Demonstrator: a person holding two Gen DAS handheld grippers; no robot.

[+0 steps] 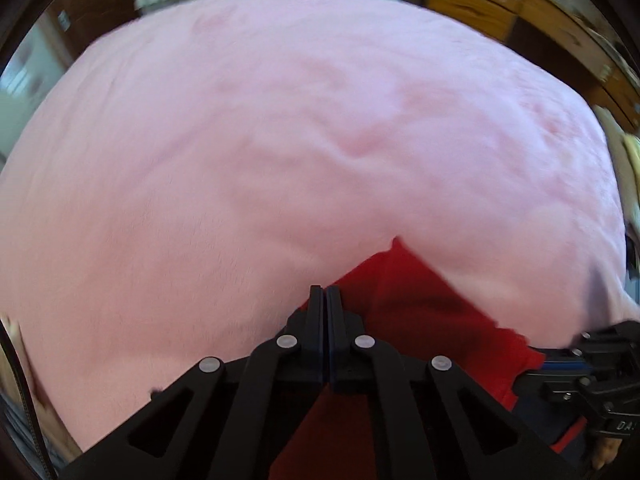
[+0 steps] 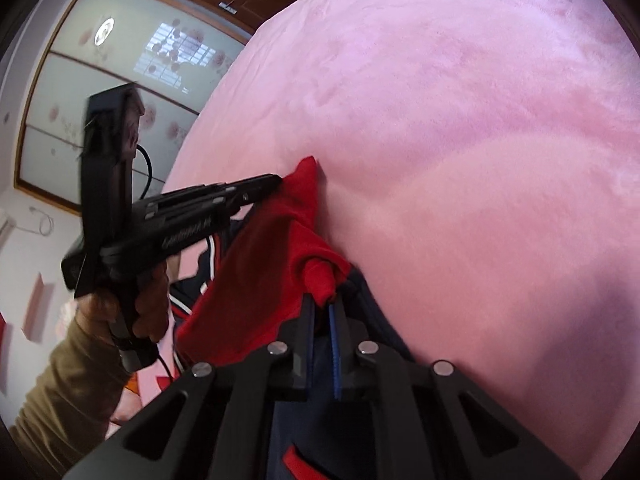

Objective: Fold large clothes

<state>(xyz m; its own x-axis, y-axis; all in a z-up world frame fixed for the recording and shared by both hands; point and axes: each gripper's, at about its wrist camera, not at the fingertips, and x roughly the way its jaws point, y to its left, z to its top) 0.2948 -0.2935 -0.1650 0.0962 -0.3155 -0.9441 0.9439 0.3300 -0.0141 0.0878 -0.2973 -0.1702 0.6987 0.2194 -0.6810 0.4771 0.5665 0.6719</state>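
Note:
A red garment (image 1: 420,312) with navy and white-striped parts lies at the near edge of a bed covered by a pink fleece blanket (image 1: 280,140). In the left wrist view my left gripper (image 1: 325,292) has its fingers pressed together at the garment's left edge. From the right wrist view, the left gripper (image 2: 276,180) pinches a raised corner of the red garment (image 2: 256,280). My right gripper (image 2: 321,306) is shut on a bunched fold of the red cloth. The right gripper (image 1: 532,376) also shows at the cloth's right edge. Navy cloth hangs below both.
The pink blanket (image 2: 460,140) spreads far ahead and to the right. A hand in an olive sleeve (image 2: 60,380) holds the left gripper's handle. Frosted floral sliding doors (image 2: 120,80) stand left of the bed. Wooden drawers (image 1: 480,4) are behind it.

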